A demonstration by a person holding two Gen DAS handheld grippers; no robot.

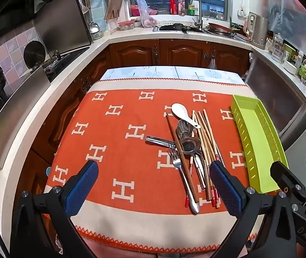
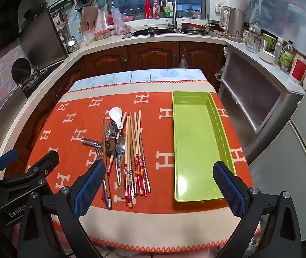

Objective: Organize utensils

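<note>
A pile of utensils lies on the orange cloth: several chopsticks [image 1: 206, 137] [image 2: 134, 150], a white ceramic spoon [image 1: 182, 111] [image 2: 116, 116], steel spoons [image 1: 188, 144] [image 2: 112, 145] and a fork [image 1: 182, 172] [image 2: 99, 153]. An empty lime-green tray [image 1: 258, 137] [image 2: 196, 142] lies to their right. My left gripper [image 1: 155, 182] is open and empty, above the cloth's near edge left of the pile. My right gripper [image 2: 159, 182] is open and empty, between the pile and the tray. Each gripper shows in the other's view, the right one [image 1: 292, 182] and the left one [image 2: 28, 167].
The table [image 2: 135, 75] stands in a narrow kitchen. A counter with stove [image 1: 62, 58] runs along the left, a sink [image 2: 153, 30] at the back, a kettle [image 2: 233, 23] and a steel cabinet [image 2: 256, 99] on the right.
</note>
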